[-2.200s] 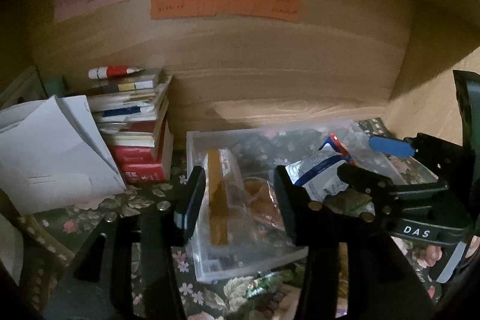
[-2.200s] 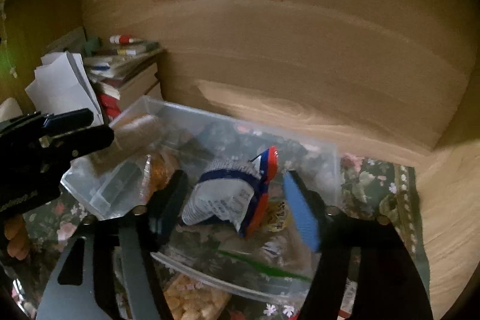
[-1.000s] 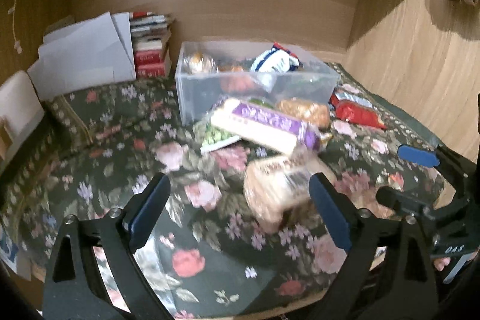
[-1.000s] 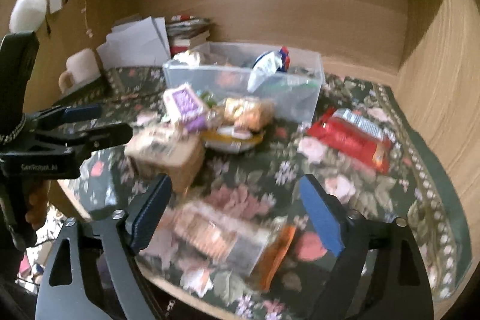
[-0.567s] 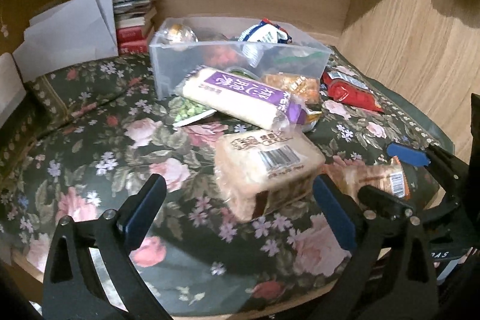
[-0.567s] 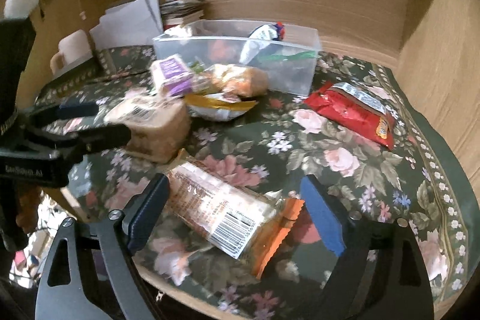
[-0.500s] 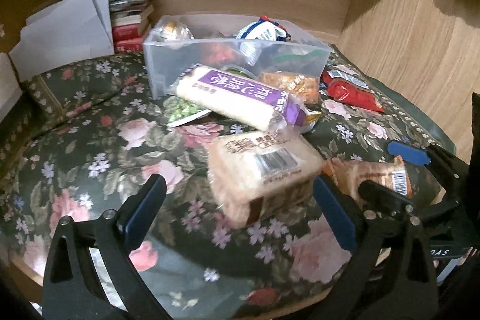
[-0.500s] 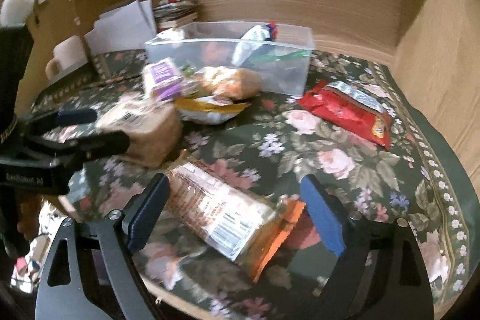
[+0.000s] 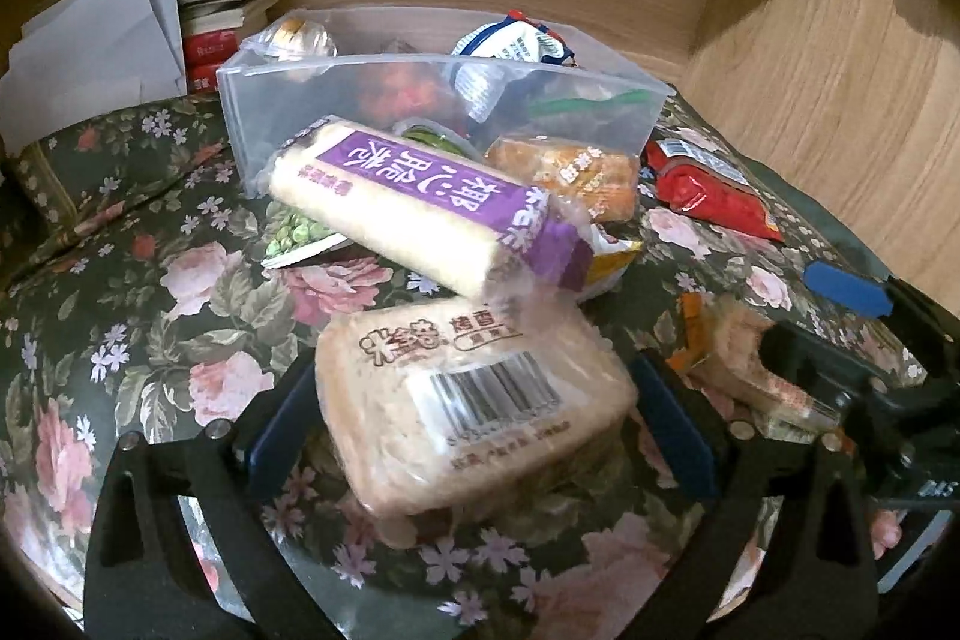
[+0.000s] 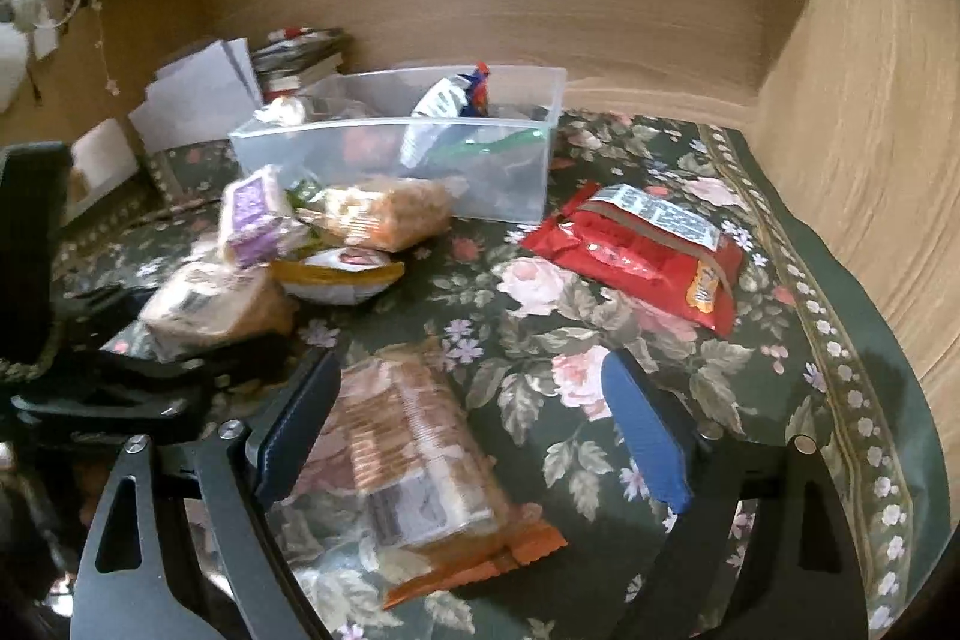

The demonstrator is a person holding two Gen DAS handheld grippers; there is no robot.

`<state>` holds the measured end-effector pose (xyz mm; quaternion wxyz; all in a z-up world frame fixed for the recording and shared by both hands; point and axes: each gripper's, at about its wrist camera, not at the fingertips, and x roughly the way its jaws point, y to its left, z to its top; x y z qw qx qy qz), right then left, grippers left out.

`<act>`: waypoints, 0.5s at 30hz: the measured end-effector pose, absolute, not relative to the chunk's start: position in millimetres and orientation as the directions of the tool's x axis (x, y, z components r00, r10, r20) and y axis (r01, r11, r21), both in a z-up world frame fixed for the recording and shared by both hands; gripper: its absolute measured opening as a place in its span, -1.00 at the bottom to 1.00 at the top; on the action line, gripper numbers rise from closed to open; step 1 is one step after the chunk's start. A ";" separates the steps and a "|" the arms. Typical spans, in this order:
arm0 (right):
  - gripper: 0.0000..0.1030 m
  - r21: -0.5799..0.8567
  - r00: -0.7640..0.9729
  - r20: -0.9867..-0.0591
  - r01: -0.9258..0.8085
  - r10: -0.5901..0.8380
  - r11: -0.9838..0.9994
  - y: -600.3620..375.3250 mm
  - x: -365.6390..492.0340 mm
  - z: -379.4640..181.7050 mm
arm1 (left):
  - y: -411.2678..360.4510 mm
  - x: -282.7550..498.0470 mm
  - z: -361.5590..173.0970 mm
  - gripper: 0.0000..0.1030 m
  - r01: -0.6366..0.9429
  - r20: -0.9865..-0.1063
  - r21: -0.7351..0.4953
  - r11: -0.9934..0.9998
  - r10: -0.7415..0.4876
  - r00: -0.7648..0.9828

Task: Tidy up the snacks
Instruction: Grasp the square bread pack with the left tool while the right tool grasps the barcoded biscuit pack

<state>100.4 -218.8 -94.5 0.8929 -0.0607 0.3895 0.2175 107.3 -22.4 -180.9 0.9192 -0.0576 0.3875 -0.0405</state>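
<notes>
My left gripper [image 9: 474, 436] is open and straddles a tan barcoded bread pack [image 9: 474, 400] on the floral cloth. A purple-labelled pack [image 9: 420, 208] lies just behind it, on other snacks. My right gripper [image 10: 474, 430] is open around an orange-edged cracker pack [image 10: 414, 466], which also shows in the left wrist view [image 9: 750, 358]. A clear plastic bin [image 10: 510, 196] with several snacks in it stands at the back; it also shows in the left wrist view [image 9: 240, 100]. A red snack pack [image 10: 636, 250] lies to the bin's right.
Books [image 9: 222, 16] and white papers [image 9: 102, 46] are stacked at the back left. Wooden walls [image 10: 870, 112] close in the back and right. The cloth's front edge runs just below both grippers. An orange-brown pack [image 10: 384, 214] and a yellow-rimmed pack [image 10: 336, 274] lie before the bin.
Both grippers have pulled back from the bin to the front of the cloth, then lowered over packs: the left around the bread pack, the right around the cracker pack.
</notes>
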 end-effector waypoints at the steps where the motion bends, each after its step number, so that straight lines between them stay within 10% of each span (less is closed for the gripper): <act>1: 0.69 0.062 0.596 -0.723 -0.447 0.349 0.893 -217.9 98.6 -95.1 | -20.9 107.0 -180.7 0.74 0.038 -0.706 -0.140 0.989 -0.127 0.697; 5: 0.68 0.059 0.560 -0.750 -0.474 0.352 0.879 -209.0 98.8 -106.9 | -11.6 98.3 -178.1 0.69 0.053 -0.694 -0.143 0.988 -0.139 0.707; 11: -0.29 0.019 0.560 -0.765 -0.473 0.318 0.881 -203.9 98.3 -116.1 | 5.9 82.1 -172.4 0.67 0.041 -0.685 -0.128 0.991 -0.119 0.718; 15: -0.36 0.038 0.566 -0.758 -0.458 0.325 0.888 -206.1 101.2 -113.6 | 16.4 76.4 -165.1 0.66 0.025 -0.675 -0.146 0.989 -0.119 0.729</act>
